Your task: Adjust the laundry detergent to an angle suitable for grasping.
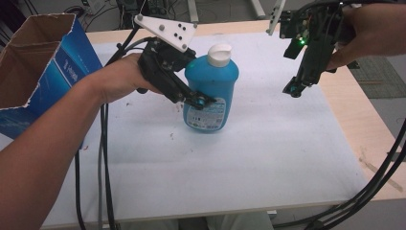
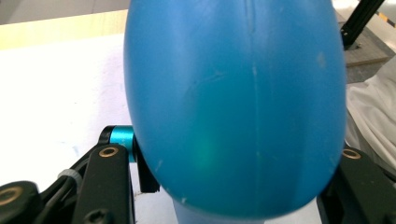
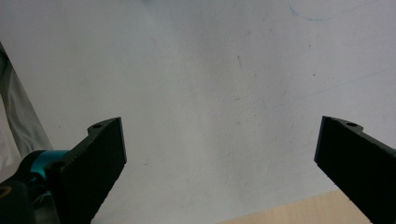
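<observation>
The left gripper (image 1: 203, 100) clamps a blue bottle (image 1: 211, 91), white-capped, labelled low, tilted above the white table (image 1: 268, 143). The right gripper (image 3: 219, 163) hangs spread, holding nothing.

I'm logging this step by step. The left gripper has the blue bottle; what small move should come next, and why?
Probably carry the bottle left toward the open box. The left gripper is clamped on its body, it looks tilted and perhaps just off the table, and the right gripper hangs open and apart.
</observation>
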`<state>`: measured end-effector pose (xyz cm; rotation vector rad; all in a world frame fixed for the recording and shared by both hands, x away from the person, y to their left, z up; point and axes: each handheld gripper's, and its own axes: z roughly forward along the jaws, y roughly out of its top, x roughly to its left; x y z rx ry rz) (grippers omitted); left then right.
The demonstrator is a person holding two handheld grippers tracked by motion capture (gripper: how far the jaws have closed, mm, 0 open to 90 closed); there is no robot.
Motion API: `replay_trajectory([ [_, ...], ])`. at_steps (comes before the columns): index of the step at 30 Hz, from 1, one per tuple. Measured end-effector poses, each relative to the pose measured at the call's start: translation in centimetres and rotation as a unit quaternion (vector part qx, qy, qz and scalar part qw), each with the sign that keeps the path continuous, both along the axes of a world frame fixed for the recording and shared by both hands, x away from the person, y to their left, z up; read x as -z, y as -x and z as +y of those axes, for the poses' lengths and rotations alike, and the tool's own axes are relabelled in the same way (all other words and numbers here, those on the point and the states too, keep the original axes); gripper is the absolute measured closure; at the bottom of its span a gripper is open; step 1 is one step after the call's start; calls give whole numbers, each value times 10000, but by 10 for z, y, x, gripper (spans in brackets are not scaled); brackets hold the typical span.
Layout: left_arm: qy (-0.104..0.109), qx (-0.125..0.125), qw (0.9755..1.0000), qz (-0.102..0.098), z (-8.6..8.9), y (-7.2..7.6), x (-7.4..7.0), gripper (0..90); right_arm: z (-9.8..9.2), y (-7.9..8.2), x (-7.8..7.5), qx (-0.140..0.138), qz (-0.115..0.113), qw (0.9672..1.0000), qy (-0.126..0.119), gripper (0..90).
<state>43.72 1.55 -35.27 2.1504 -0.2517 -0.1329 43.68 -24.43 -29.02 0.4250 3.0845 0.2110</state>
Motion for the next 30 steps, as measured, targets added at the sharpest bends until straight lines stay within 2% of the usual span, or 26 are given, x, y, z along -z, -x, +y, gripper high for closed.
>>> replay_trajectory([
  [6,-74,88,9999,29,-3,3,14,443,0,0,1,6,5,10000,-2,15],
  [8,-5,101,9999,52,-3,3,16,443,-1,-1,1,21,10,10000,-8,14],
  [13,-14,136,9999,45,-2,4,16,443,-1,-1,2,33,21,10000,19,15],
  [17,0,229,9997,-54,0,4,17,440,1,-1,2,17,25,10000,6,15],
  [25,41,-32,10000,77,6,5,20,433,4,-2,4,0,17,10000,6,15],
  [30,-35,-35,9999,160,6,6,20,426,5,-1,4,-7,-2,10000,48,15],
])
